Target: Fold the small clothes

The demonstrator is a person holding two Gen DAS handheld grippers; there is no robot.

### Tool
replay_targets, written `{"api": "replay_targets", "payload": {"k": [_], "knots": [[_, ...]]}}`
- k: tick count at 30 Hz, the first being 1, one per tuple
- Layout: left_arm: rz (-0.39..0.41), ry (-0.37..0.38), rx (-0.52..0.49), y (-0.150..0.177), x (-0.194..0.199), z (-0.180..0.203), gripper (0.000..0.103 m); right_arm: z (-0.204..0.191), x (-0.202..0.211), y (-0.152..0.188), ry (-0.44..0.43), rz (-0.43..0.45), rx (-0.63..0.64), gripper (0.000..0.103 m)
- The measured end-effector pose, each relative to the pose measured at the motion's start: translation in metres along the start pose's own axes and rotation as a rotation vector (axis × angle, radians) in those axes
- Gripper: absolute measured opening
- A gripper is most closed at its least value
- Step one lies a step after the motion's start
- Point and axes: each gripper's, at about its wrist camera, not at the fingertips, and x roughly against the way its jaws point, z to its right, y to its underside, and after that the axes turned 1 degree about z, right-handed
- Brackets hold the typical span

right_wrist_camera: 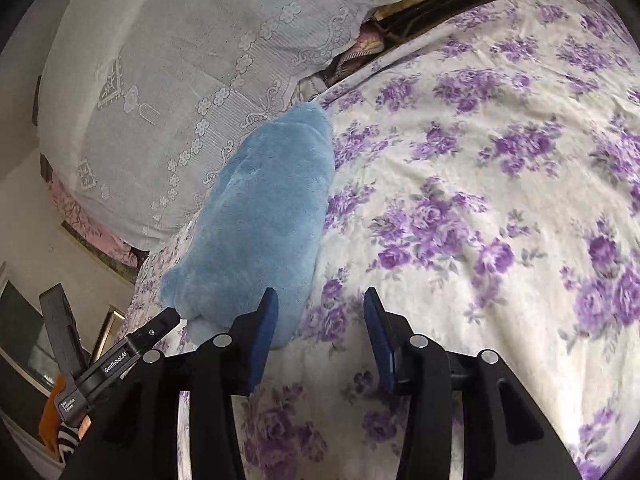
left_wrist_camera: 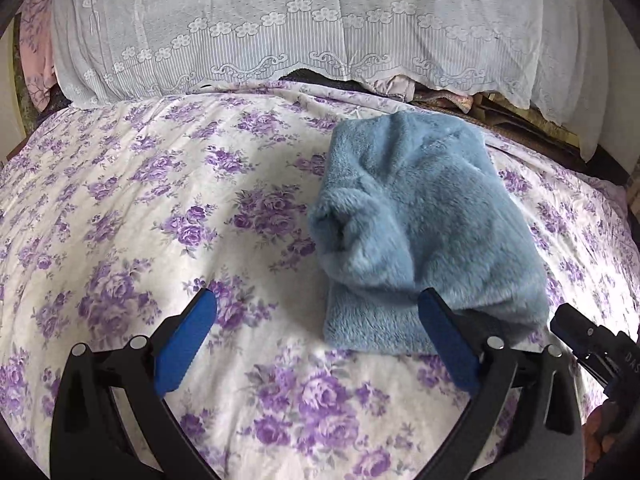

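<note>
Overhead, a bed covered in a white sheet printed with purple roses fills both wrist views, with a white lace cover draped over the bedding stacked along its far edge. Folded into a thick bundle, a fluffy blue garment lies on the sheet near that stack, toward the right of the left wrist view and toward the left of the right wrist view. Nearer the cameras, the left claw stands wide apart above the sheet, nothing between its blue pads; its right finger overlaps the bundle's near edge in the picture, though whether it touches cannot be told. Beside it, the right claw is parted too, empty over the floral sheet, its left finger close against the garment's near end.
</note>
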Motion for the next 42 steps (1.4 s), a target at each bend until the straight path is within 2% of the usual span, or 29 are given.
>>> {"api": "replay_targets", "payload": {"k": [7,13,18,19,23,25,28,33,39,42], "knots": [[0.022,0.026,-0.008,-0.003,0.010,0.003,0.098,0.000,0.008,0.001,-0.025,0.021,-0.003,0.059],[0.019,0.138,0.055,-0.018,0.006,-0.007,0.098,-0.001,0.004,-0.003,-0.061,0.008,-0.002,0.065],[-0.007,0.285,0.151,-0.038,-0.011,-0.019,0.098,-0.005,-0.006,-0.016,-0.069,0.008,0.002,0.070],[-0.025,0.337,0.178,-0.042,-0.020,-0.022,0.098,-0.005,-0.010,-0.020,-0.074,0.009,-0.002,0.071],[-0.122,0.444,0.308,-0.046,-0.056,-0.041,0.098,-0.006,-0.022,-0.037,-0.100,0.016,-0.030,0.079],[-0.194,0.520,0.382,-0.043,-0.077,-0.051,0.098,-0.006,-0.031,-0.046,-0.118,0.002,-0.045,0.080],[-0.258,0.593,0.445,-0.038,-0.095,-0.056,0.098,-0.006,-0.045,-0.056,-0.126,-0.021,-0.067,0.081],[-0.267,0.627,0.405,-0.042,-0.104,-0.044,0.098,-0.005,-0.069,-0.067,-0.147,-0.071,-0.107,0.082],[-0.293,0.734,0.412,-0.045,-0.114,-0.037,0.098,-0.016,-0.100,-0.074,-0.170,-0.122,-0.109,0.082],[-0.313,0.721,0.383,-0.044,-0.120,-0.031,0.098,-0.023,-0.117,-0.077,-0.166,-0.137,-0.106,0.087]]}}
